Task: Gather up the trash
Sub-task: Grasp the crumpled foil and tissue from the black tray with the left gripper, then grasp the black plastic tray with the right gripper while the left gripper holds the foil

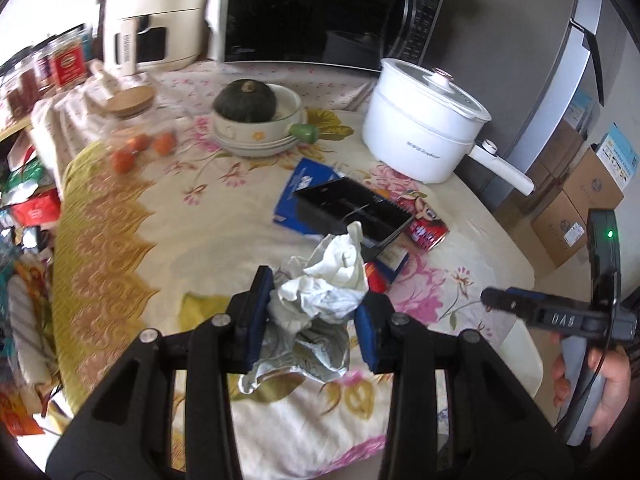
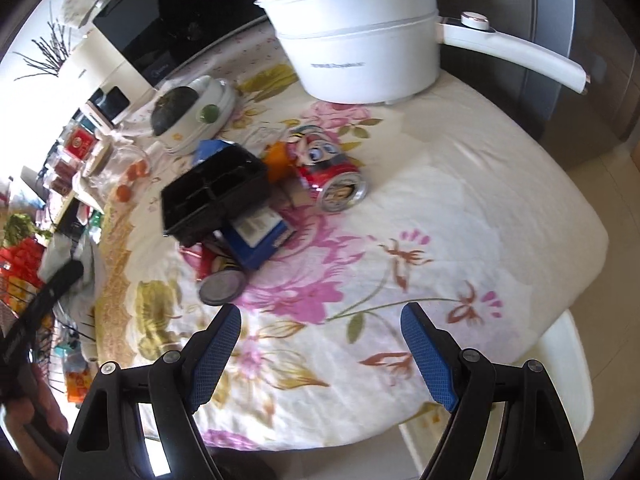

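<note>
Crumpled white paper and silvery foil, one wad (image 1: 320, 304), is what my left gripper (image 1: 316, 320) is pinching between its blue pads, clear above the flowered cloth near the front edge of the tabletop. I am judging the step as carrying this wad off to wherever the trash is going; no bin is showing in either view, so I cannot tell which way that is. The foil tail is hanging loose below the pads, so I am keeping the squeeze firm and the travel smooth, since a jerk could shed it.

My right gripper (image 2: 320, 352) is hovering with its jaws spread and nothing between them, over bare cloth near the front edge. More trash is waiting toward the middle of the tabletop: a black plastic tray (image 2: 212, 196) resting on a blue box (image 2: 256, 236), a red can (image 2: 332, 176) lying on its side just beside them, and a second can (image 2: 220, 280) with its end facing me. I am favouring the nearer can next, approaching across its round body, and steering clear of the white electric pot (image 2: 360, 52) at the back edge.
</note>
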`<state>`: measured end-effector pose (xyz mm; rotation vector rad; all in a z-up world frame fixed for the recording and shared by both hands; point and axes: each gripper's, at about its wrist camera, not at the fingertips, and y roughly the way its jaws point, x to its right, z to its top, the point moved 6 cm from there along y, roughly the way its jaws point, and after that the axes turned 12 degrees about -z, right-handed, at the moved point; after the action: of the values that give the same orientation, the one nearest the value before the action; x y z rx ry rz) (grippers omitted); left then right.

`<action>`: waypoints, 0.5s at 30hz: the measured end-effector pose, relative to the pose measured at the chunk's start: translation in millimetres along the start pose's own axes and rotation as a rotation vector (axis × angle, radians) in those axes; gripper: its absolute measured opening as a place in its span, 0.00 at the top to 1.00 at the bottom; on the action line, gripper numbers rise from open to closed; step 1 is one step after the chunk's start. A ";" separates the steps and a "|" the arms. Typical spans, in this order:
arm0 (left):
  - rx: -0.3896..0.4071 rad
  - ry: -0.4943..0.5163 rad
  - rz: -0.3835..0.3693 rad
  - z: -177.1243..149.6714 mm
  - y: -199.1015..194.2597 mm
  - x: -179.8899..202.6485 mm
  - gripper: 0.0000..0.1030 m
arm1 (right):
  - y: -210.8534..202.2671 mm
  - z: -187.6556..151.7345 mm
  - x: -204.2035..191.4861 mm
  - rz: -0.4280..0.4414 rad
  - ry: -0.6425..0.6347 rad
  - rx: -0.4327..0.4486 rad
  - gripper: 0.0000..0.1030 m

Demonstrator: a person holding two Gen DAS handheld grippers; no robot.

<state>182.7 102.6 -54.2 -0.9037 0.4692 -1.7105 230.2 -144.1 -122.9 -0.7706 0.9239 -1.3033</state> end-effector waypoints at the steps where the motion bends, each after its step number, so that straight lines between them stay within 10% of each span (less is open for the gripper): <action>1: -0.010 -0.008 0.017 -5.8 -3.3 -7.3 0.61 | -1.3 -1.5 -5.7 0.004 -0.004 0.012 0.19; 15: 0.039 -0.095 0.045 -3.2 -44.1 -72.7 0.60 | 52.4 64.6 -65.4 0.060 0.136 -0.011 0.19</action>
<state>160.8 184.7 -49.6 -0.9348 0.3888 -1.6226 309.7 -75.0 -132.1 -0.6639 1.0557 -1.3107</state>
